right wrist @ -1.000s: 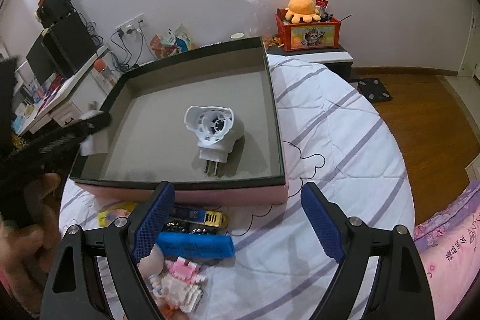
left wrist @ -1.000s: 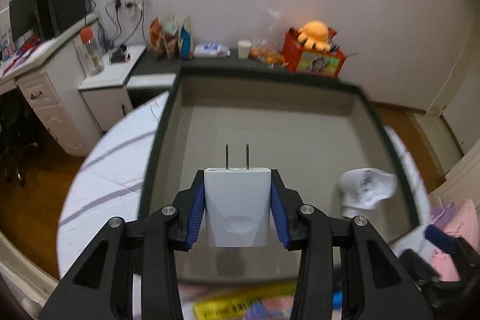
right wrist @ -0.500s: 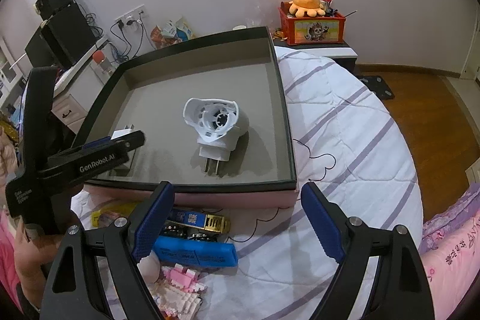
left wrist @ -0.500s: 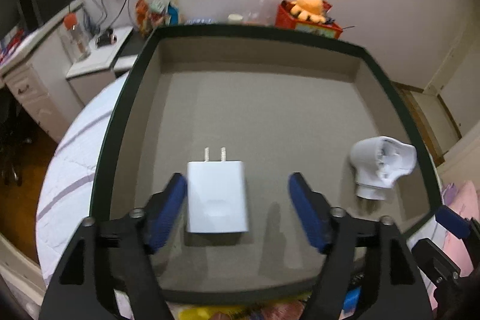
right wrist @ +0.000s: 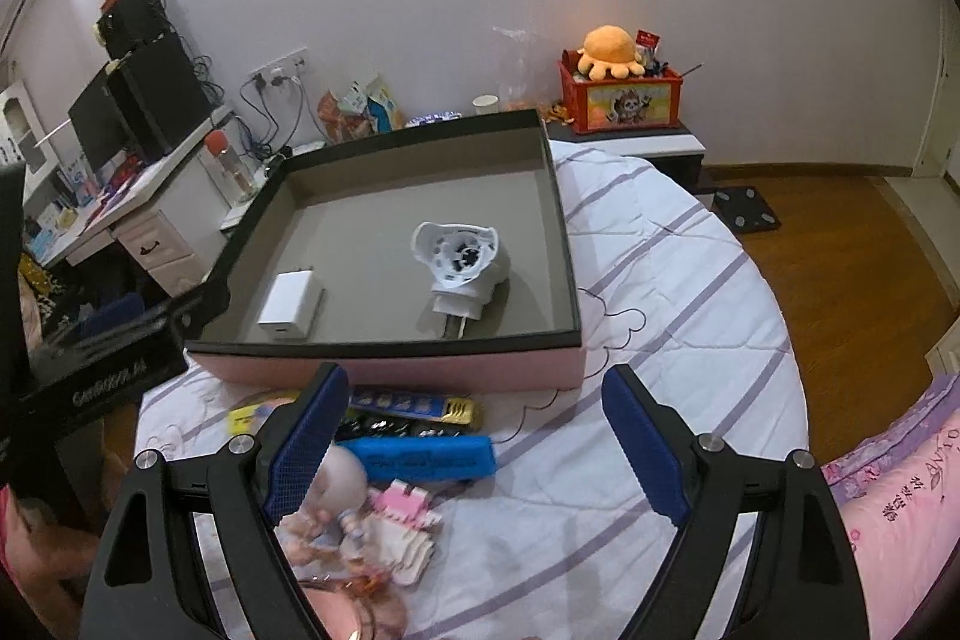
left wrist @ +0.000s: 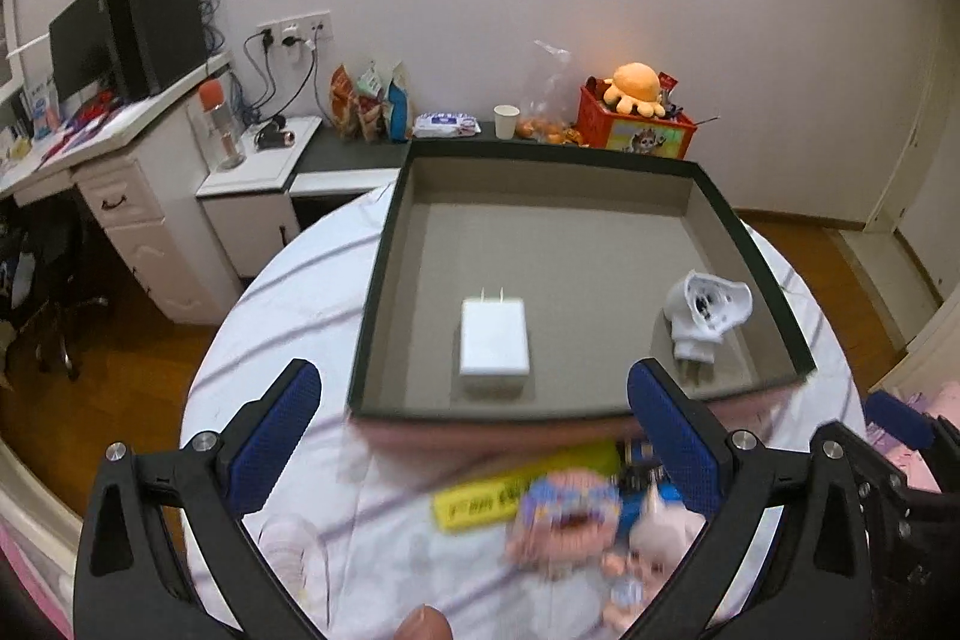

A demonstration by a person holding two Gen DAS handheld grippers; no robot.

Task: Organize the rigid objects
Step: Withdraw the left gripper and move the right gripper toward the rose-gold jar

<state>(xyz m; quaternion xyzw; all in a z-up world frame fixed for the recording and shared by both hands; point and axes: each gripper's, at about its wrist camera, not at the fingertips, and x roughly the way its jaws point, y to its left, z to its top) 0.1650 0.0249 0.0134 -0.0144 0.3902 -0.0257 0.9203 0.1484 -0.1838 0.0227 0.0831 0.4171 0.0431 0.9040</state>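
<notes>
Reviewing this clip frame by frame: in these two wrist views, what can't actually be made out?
- Left wrist view: the toys on the bedspread in front of the box are motion-blurred; the yellow pack's print is unreadable.
- Right wrist view: the doll is partly hidden behind the right gripper.
- Right wrist view: the left gripper is cut off by the frame edge.
- Both views: the white charger's markings are too small to read.

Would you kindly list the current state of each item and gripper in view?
Box: open, no lid.
White charger: lying flat inside box, released.
White plug adapter: inside box, prongs toward camera.
Left gripper: opening, nothing between fingers.
Right gripper: opening, empty.
</notes>
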